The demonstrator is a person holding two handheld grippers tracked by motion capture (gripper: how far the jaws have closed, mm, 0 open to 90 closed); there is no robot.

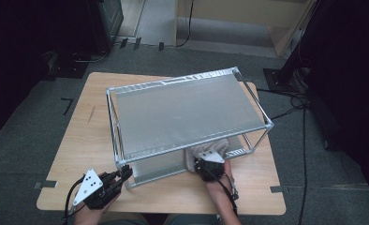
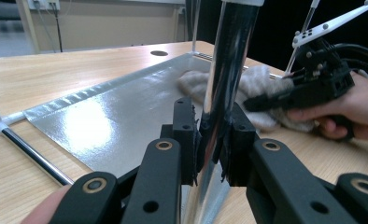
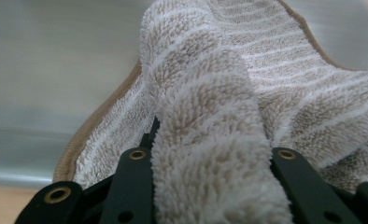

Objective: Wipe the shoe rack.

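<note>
A pale wooden worktop [image 1: 79,140] with rounded corners fills the middle of the high view, standing on grey carpet. Dark equipment lines the left and right edges of that frame, black cables run across the floor at the right, and a light wooden panel stands at the top.

On the worktop sits a metal shelf rack [image 1: 187,112] with a shiny silver top sheet, chrome posts at the corners and a lower sheet [image 2: 116,126] lying on the wood.

At the lower left of the high view the left tool [image 1: 125,173] is clamped on the rack's near corner post [image 2: 224,93]. In the left gripper view that chrome post rises through the centre of the frame with both black jaws pressed against it.

At lower centre of the high view the right tool [image 1: 206,165] reaches under the top sheet at the rack's near edge. It grips a beige, white-striped towel [image 3: 205,140]; in the right gripper view a thick fold of it is pinched between the jaws and fills the middle of the frame. In the left gripper view the towel [image 2: 261,86] rests on the lower sheet at the upper right, just behind the post.
</note>
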